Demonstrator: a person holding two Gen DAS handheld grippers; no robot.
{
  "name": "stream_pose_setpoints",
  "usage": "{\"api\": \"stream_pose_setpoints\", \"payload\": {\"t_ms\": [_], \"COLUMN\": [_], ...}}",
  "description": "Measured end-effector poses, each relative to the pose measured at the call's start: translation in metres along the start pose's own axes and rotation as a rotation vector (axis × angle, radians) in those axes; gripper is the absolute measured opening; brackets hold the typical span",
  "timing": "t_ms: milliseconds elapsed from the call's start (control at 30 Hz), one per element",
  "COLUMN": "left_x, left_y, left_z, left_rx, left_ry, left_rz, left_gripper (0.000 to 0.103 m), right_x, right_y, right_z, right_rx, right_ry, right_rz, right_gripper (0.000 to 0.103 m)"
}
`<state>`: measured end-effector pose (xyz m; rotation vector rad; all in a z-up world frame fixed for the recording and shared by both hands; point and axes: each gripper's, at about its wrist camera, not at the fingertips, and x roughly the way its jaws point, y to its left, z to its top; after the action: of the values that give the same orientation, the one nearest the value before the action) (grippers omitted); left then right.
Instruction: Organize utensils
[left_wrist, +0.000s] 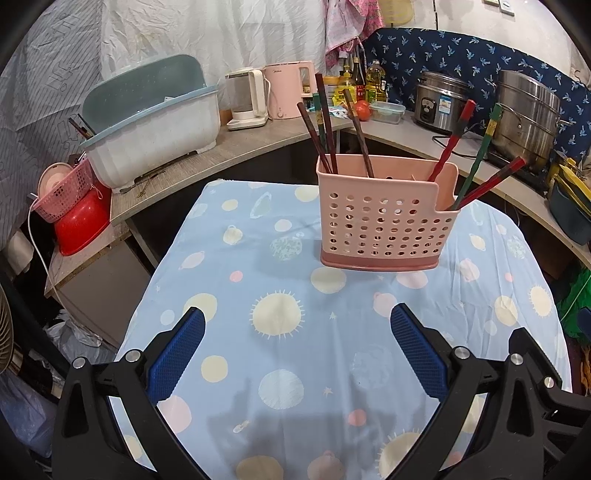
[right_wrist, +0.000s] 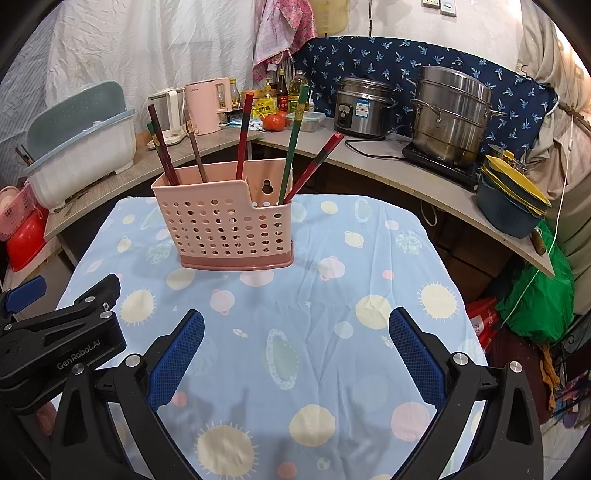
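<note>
A pink perforated utensil holder (left_wrist: 384, 218) stands upright on the blue planet-print tablecloth (left_wrist: 280, 369); it also shows in the right wrist view (right_wrist: 225, 221). Several chopsticks stand in it: dark brown ones (left_wrist: 325, 122) in the left compartment, red and green ones (left_wrist: 480, 147) leaning right in the lower right compartment. In the right wrist view the brown ones (right_wrist: 162, 147) are left, the red and green ones (right_wrist: 295, 144) right. My left gripper (left_wrist: 297, 328) is open and empty, in front of the holder. My right gripper (right_wrist: 295, 328) is open and empty too. The left gripper's body (right_wrist: 55, 332) shows at the left.
A curved counter (left_wrist: 229, 147) behind the table carries a dish drainer (left_wrist: 147, 125), kettles (left_wrist: 247, 99), bottles, a rice cooker (right_wrist: 364, 107) and a steel steamer pot (right_wrist: 450, 114). Stacked bowls (right_wrist: 513, 199) sit at the right. A red basin (left_wrist: 81, 225) sits left.
</note>
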<state>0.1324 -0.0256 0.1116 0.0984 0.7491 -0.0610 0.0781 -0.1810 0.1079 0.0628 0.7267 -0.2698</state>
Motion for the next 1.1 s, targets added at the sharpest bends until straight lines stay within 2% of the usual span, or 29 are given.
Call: {"api": "stream_pose_setpoints", "payload": {"t_ms": [1100], "left_x": [0.0009], "left_y": [-0.0029], "left_z": [0.0000], "left_rx": [0.017], "left_ry": [-0.007], "left_rz": [0.013], "left_gripper": [0.096], "right_x": [0.0008], "right_y": [-0.0001], "right_z": [-0.0006], "right_rx": [0.000], "right_ry": [0.001], "right_rz": [0.001], "right_gripper": [0.097]}}
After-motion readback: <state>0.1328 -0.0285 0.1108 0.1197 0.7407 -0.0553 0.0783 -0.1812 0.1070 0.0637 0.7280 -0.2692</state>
